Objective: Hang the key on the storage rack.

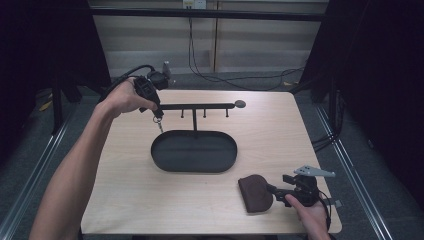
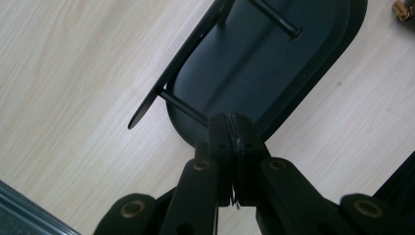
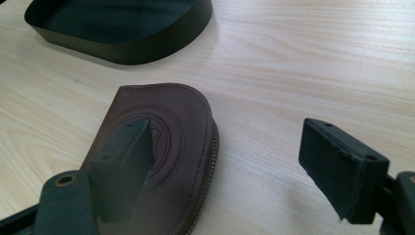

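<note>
A black oval tray (image 1: 212,156) lies mid-table, and from it rises a post carrying a horizontal bar (image 1: 197,106) with short pegs. My left gripper (image 1: 158,114) hovers at the bar's left end, pointing down, shut on a small key (image 1: 160,124) that dangles below it. In the left gripper view the shut jaws (image 2: 231,123) pinch a thin metal piece (image 2: 235,196) above the bar (image 2: 161,87) and tray (image 2: 254,63). A brown leather pouch (image 1: 255,193) lies flat near the front right. My right gripper (image 1: 274,190) stands open beside it, with one finger (image 3: 125,156) over the pouch (image 3: 181,122).
The light wooden table (image 1: 270,135) ends close in front of the right hand. Cables (image 1: 225,80) trail on the floor behind the table. Dark curtains hang on both sides. A small brass-coloured piece (image 2: 402,10) lies on the wood beyond the tray.
</note>
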